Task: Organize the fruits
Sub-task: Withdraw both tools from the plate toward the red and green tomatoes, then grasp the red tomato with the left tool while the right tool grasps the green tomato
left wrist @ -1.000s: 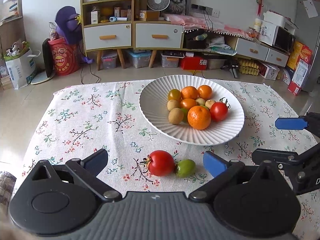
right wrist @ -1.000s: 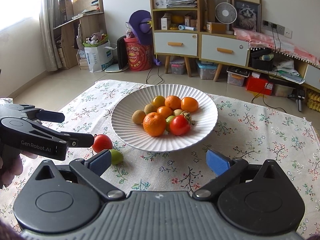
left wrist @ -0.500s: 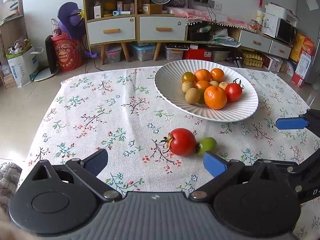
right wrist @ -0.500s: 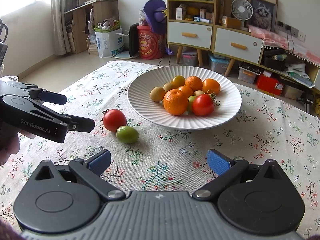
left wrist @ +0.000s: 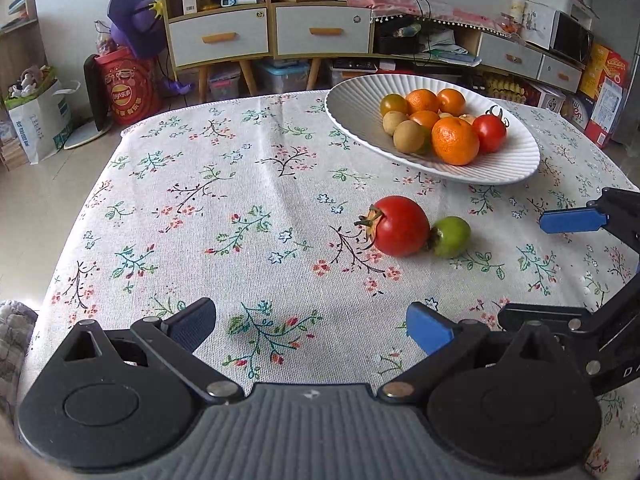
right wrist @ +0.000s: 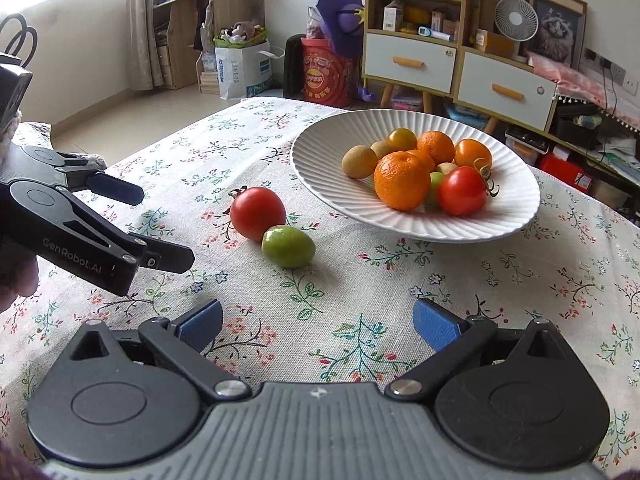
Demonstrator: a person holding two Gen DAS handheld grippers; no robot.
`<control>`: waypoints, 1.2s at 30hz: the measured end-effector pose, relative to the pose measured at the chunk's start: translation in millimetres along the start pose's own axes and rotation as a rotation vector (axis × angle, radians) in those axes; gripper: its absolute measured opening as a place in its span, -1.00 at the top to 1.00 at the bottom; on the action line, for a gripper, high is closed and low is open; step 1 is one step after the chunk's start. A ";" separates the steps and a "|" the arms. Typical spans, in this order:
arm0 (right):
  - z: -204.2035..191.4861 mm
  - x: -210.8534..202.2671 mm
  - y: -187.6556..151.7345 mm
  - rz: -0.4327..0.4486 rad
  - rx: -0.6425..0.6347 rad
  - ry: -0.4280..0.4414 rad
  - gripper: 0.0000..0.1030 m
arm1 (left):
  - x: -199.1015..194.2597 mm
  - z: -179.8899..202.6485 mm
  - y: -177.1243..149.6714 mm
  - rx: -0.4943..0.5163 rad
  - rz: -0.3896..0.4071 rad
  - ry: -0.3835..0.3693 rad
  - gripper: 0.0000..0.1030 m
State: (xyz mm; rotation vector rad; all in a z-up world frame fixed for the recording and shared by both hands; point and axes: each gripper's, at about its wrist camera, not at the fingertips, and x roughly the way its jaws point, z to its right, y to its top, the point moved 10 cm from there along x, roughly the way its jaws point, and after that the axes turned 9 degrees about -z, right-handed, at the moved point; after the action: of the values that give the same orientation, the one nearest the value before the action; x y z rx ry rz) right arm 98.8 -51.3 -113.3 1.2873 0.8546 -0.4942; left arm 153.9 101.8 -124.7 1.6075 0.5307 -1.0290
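Observation:
A red tomato [left wrist: 399, 225] and a small green fruit [left wrist: 451, 237] lie touching on the floral tablecloth, just in front of a white ribbed plate [left wrist: 516, 168] that holds oranges, small brown fruits and another tomato. My left gripper [left wrist: 311, 325] is open and empty, well short of the loose pair. My right gripper [right wrist: 318, 322] is open and empty too, with the green fruit [right wrist: 288, 246] and red tomato [right wrist: 258, 213] ahead of it. The left gripper [right wrist: 160, 227] shows at the left of the right wrist view; the right gripper's blue fingertip [left wrist: 572, 221] shows at the right of the left wrist view.
The tablecloth [left wrist: 224, 200] stretches to the left of the plate. Beyond the table edge are a cabinet with drawers [left wrist: 272, 36], a red bucket [left wrist: 128, 88] and floor clutter. A hand [right wrist: 16, 280] holds the left gripper.
Both grippers have drawn back and shifted left; the plate and loose fruits now sit further right and farther off in both views. The fruits have not moved on the cloth.

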 end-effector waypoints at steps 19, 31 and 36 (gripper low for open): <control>-11.0 11.0 31.9 0.048 0.018 0.077 0.01 | 4.9 -1.7 -2.3 0.014 -0.008 0.009 -0.93; -4.3 9.5 28.2 0.021 0.048 0.096 0.41 | 9.1 16.0 7.0 0.035 0.002 -0.001 -0.93; 5.9 3.7 22.0 0.009 0.062 0.069 0.41 | 10.8 26.8 14.6 0.041 0.012 -0.006 -0.92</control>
State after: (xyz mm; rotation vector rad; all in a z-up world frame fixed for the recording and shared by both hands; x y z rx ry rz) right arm 119.1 -51.2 -102.2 1.3708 0.8963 -0.4741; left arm 161.8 70.3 -126.2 1.6416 0.4984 -1.0413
